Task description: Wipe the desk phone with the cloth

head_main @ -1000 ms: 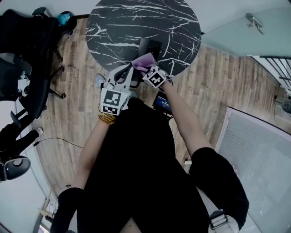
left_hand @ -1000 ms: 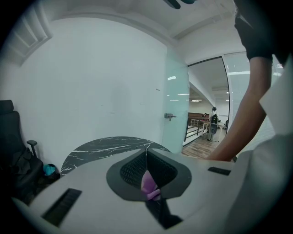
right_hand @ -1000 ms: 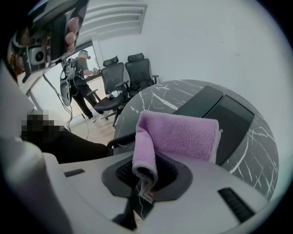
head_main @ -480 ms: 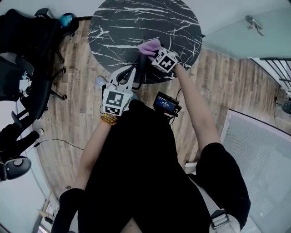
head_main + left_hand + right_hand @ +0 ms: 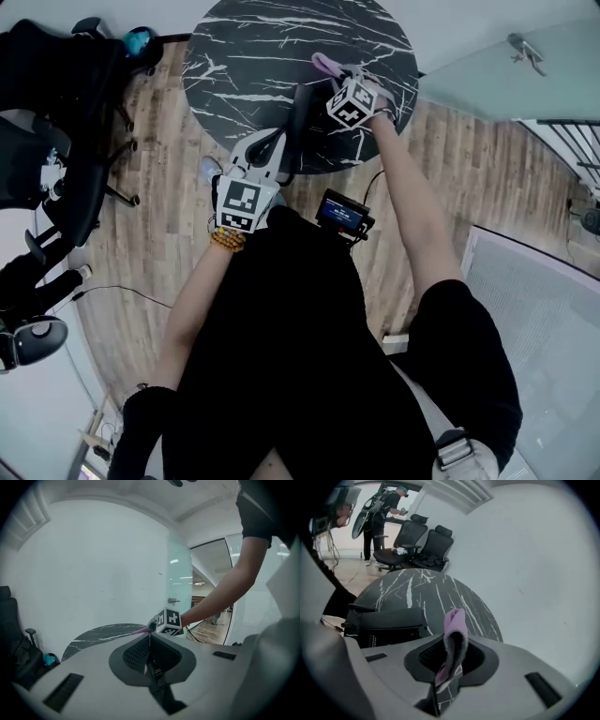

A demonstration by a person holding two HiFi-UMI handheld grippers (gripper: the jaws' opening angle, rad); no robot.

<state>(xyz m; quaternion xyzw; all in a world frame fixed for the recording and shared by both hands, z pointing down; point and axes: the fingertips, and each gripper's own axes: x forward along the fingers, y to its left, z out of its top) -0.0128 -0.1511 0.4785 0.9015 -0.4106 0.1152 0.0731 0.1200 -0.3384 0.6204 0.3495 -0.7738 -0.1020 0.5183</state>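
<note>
Beside the black desk phone (image 5: 389,623), the right gripper (image 5: 449,670) clamps the pink fleece cloth (image 5: 454,627), likely mid-wipe; next, press it onto the phone. Behind the phone, the left gripper (image 5: 149,649) is closed, empty.

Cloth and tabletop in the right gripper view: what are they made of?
Cloth: soft pink fabric with a fuzzy nap, probably microfibre; it folds over itself in the right gripper. Tabletop: black with white veins, smooth; marble or marble-look laminate, cannot tell which.
</note>
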